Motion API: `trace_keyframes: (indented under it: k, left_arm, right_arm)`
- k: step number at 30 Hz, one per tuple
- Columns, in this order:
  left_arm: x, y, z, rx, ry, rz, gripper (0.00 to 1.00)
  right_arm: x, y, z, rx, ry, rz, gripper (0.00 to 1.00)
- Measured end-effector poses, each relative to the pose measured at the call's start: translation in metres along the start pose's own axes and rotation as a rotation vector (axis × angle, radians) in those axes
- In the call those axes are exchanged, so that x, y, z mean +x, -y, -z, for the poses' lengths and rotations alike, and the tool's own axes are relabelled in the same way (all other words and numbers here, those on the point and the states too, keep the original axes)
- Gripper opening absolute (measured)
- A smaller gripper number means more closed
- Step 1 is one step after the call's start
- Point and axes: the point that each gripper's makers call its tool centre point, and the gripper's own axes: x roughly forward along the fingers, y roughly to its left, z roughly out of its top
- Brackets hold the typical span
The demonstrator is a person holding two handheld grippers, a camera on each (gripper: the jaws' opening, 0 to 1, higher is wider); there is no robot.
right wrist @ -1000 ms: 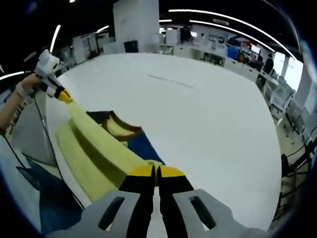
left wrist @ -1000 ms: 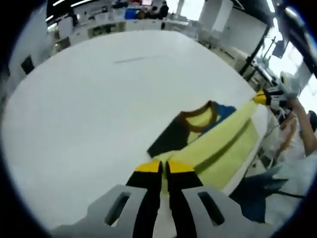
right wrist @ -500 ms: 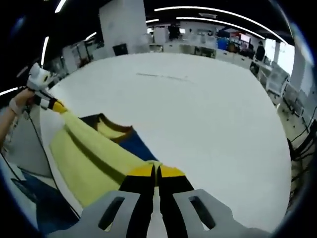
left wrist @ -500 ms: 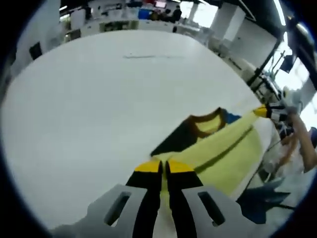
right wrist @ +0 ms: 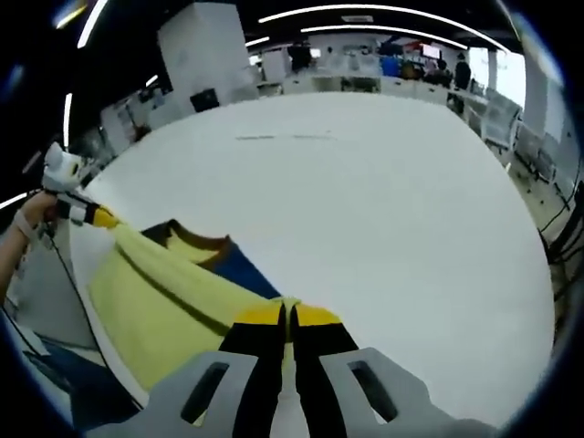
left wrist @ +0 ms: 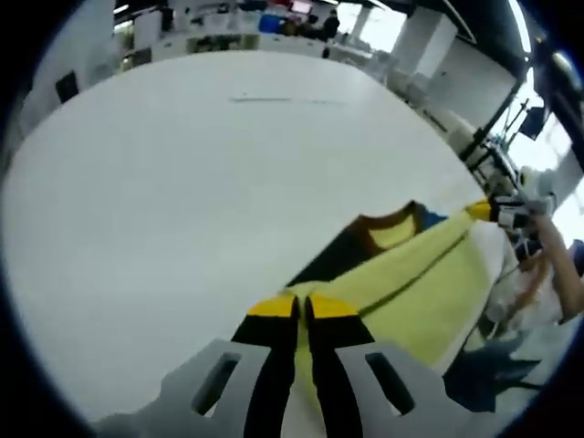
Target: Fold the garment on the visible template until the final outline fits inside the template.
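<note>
Both tongs, left (left wrist: 301,307) and right (right wrist: 288,315), clamp my yellow garment's (left wrist: 420,274) hem, stretched above the white desk (left wrist: 182,201) edge; folding looks barely begun, I judge.

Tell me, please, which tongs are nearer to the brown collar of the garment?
Neither clearly. Both the left tongs and the right tongs are shut on the yellow garment at opposite ends, with the brown collar roughly midway between them.
</note>
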Motion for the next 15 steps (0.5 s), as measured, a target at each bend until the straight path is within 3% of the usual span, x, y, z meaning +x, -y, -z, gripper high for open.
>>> trace_keyframes:
  k: [2,15]
  left_arm:
    - [0.0032,-0.0008,0.0030,0.007,-0.017,-0.004,0.00]
    - [0.0103,-0.0089,0.0003,-0.021,0.025,-0.024,0.00]
  right_arm:
    - [0.0018,0.0004,-0.0003,0.013,0.005,0.000,0.03]
    - [0.0094,0.0050,0.0030,0.025,0.007,0.023,0.05]
